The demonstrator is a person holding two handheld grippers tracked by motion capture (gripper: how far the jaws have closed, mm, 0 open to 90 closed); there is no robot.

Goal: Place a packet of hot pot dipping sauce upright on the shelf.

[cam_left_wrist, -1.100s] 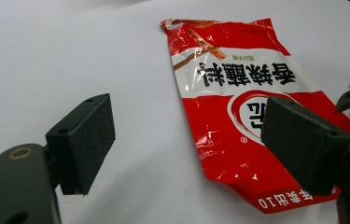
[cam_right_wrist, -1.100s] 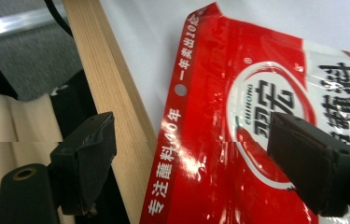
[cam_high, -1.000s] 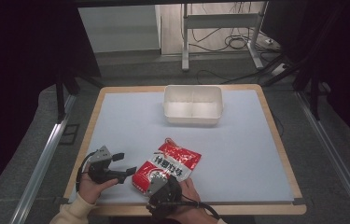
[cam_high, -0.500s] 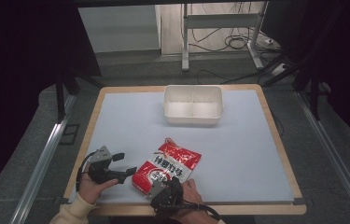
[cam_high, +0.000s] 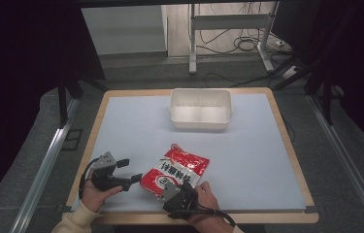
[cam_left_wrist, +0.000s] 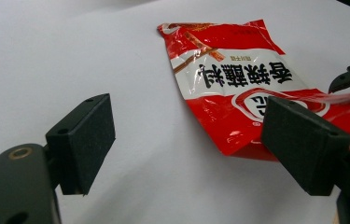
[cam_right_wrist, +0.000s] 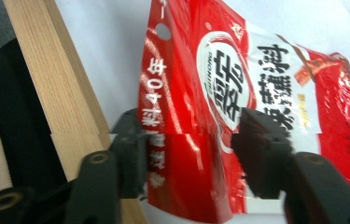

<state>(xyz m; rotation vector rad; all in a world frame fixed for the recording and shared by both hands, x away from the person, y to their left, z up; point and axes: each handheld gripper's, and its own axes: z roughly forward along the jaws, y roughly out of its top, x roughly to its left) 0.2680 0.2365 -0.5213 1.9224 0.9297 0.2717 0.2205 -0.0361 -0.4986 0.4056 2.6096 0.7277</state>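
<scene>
High view: a red packet [cam_high: 175, 168] lies flat on the table [cam_high: 267, 160] near its front edge. The right gripper [cam_high: 175, 187] is at the packet's near end, and the left gripper [cam_high: 127, 171] rests just to the left of it, apart from it. A white bin [cam_high: 201, 108] stands well behind, toward the far edge, with bare table between it and the packet; nothing blocks that way.

Left gripper view: the left jaws stand wide apart with nothing between them. The packet [cam_left_wrist: 238, 88] lies ahead and to the right, its corner just beyond the right pad. This gripper should keep off so as not to pin the foil.

Right gripper view: the right jaws have just been closing and now straddle the near end of the packet [cam_right_wrist: 238, 93], one pad [cam_right_wrist: 128, 149] at its edge, the other over the printed face. Whether they already press the foil I cannot tell. The wooden rim [cam_right_wrist: 51, 74] of the table runs close by, so the lower pad should slide under the edge without catching it. A grip on the sealed edge should hold better than one on the puffed middle.
</scene>
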